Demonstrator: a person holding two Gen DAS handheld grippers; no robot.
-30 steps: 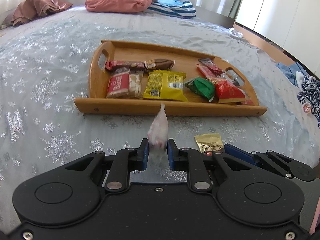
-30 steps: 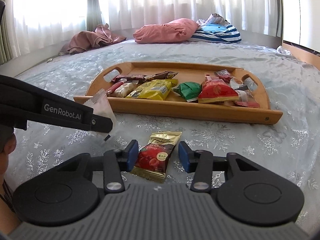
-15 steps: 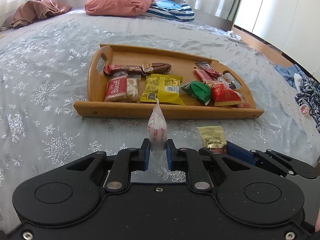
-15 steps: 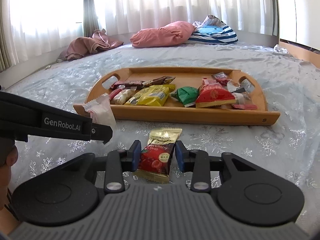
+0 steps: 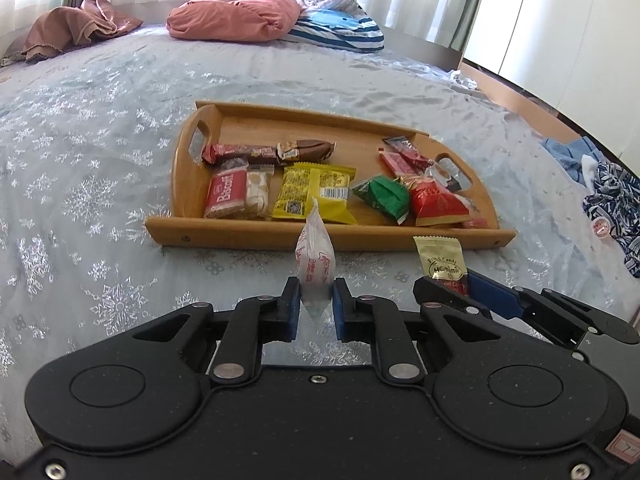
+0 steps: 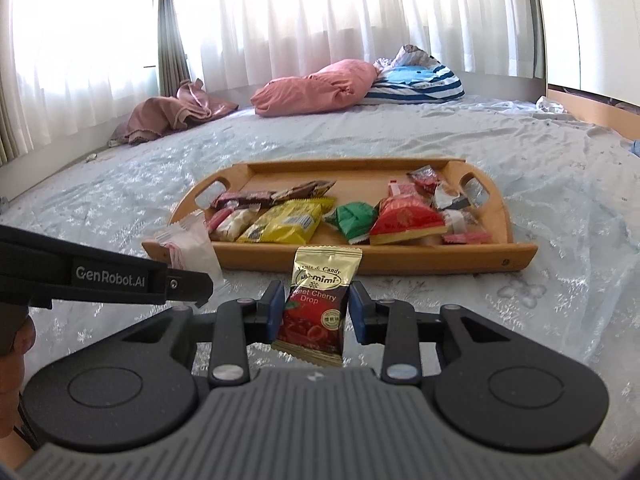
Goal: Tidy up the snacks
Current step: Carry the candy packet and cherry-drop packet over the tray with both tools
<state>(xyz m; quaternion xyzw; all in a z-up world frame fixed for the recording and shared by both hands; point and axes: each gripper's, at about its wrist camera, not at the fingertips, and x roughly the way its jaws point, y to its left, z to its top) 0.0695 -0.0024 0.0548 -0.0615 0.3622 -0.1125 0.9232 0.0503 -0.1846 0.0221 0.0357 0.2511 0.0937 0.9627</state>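
Note:
My left gripper (image 5: pixel 315 298) is shut on a white snack packet with red print (image 5: pixel 315 258), held upright above the bedspread just in front of the wooden tray (image 5: pixel 320 236). My right gripper (image 6: pixel 316 310) is shut on a gold and red cherry drop candy packet (image 6: pixel 318 304), also lifted in front of the tray (image 6: pixel 400 264). The tray holds several snacks: a red biscuit pack (image 5: pixel 225 194), a yellow packet (image 5: pixel 314 196), a green packet (image 5: pixel 384 196) and a red wedge-shaped packet (image 5: pixel 436 204). The left gripper with its white packet (image 6: pixel 192 246) shows at the left of the right wrist view.
The tray lies on a pale blue bedspread with snowflake print (image 5: pixel 80 208). A pink pillow (image 5: pixel 236 18), a striped pillow (image 5: pixel 340 30) and brown cloth (image 5: pixel 76 28) lie at the far side. Blue clothes (image 5: pixel 608 184) lie at the right edge.
My right gripper has shut on the cherry candy packet and lifted it off the bedspread. Both grippers have risen, the left still holding the white packet.

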